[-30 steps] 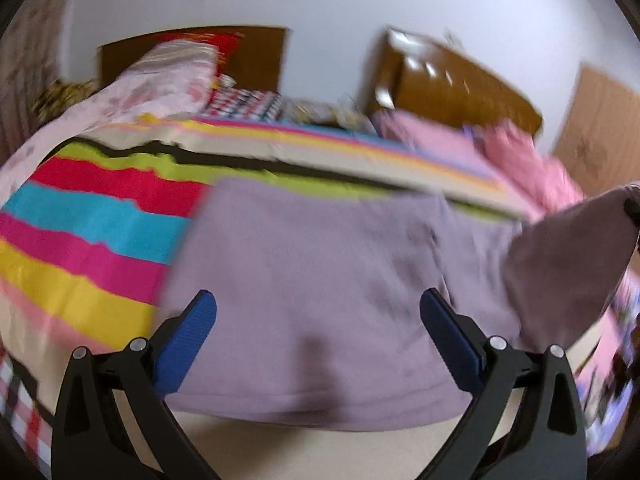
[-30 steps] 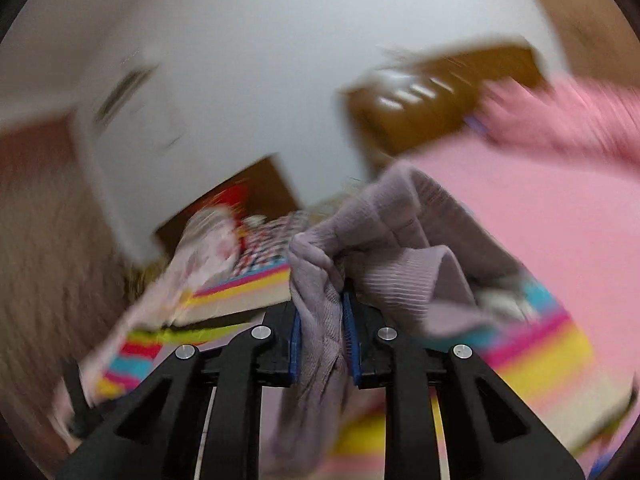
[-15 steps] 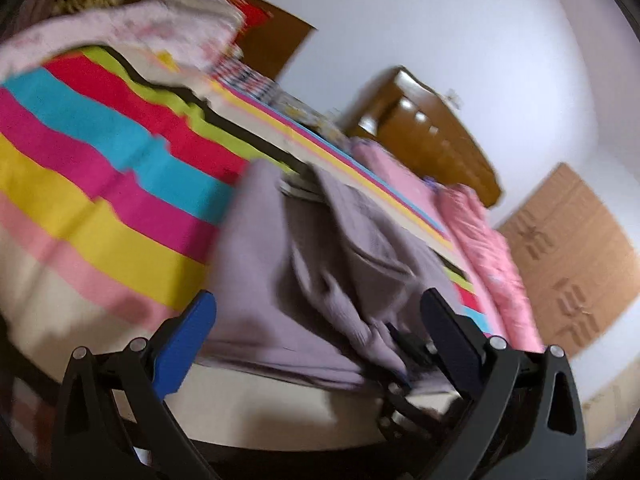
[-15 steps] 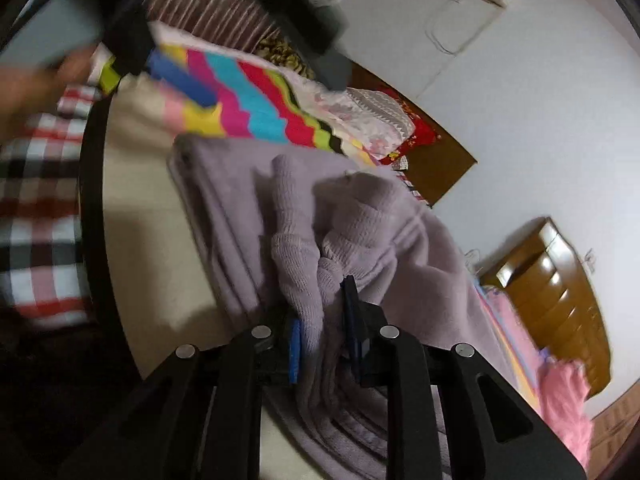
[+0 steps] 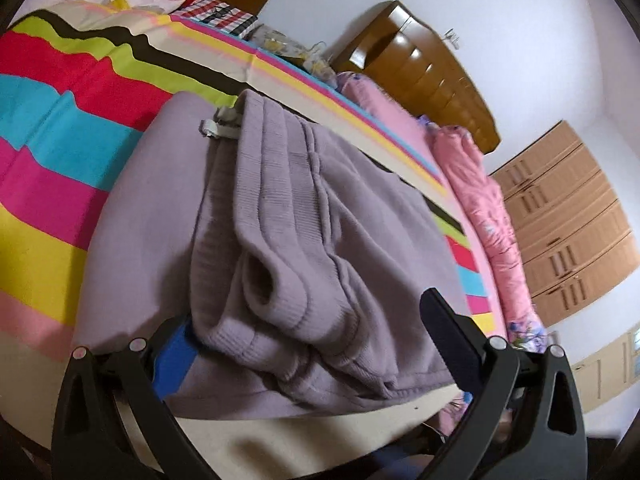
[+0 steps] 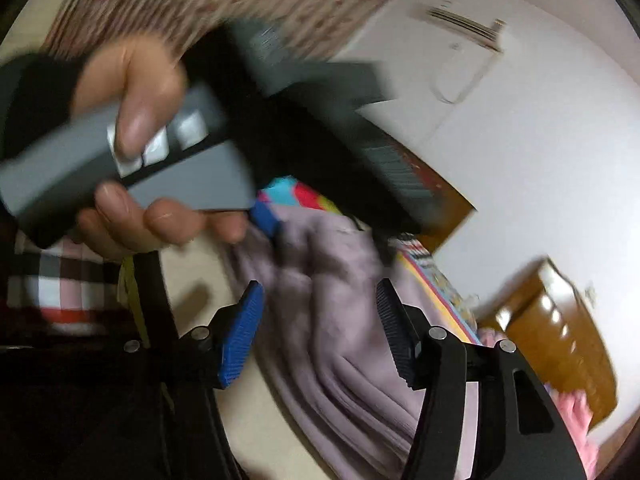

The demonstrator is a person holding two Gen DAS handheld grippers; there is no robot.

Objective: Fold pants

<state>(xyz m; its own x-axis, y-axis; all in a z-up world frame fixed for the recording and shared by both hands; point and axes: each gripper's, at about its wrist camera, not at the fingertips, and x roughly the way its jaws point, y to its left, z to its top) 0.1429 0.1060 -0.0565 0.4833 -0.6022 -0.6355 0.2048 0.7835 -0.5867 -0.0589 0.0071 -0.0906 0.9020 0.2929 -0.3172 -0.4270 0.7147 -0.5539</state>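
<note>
My right claw (image 6: 318,336) is opening off the folded pants (image 5: 288,248); at ten o'clock my left claw (image 5: 308,344) gapes, ready to smooth.

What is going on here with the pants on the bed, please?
A person with a gripper in each hand is folding lilac pants on a striped bedspread. The pants lie doubled over, cuffs on top. The right gripper is opening, with nothing pinched between its pads. The left gripper is open, straddling the near edge of the folded pants.
</note>
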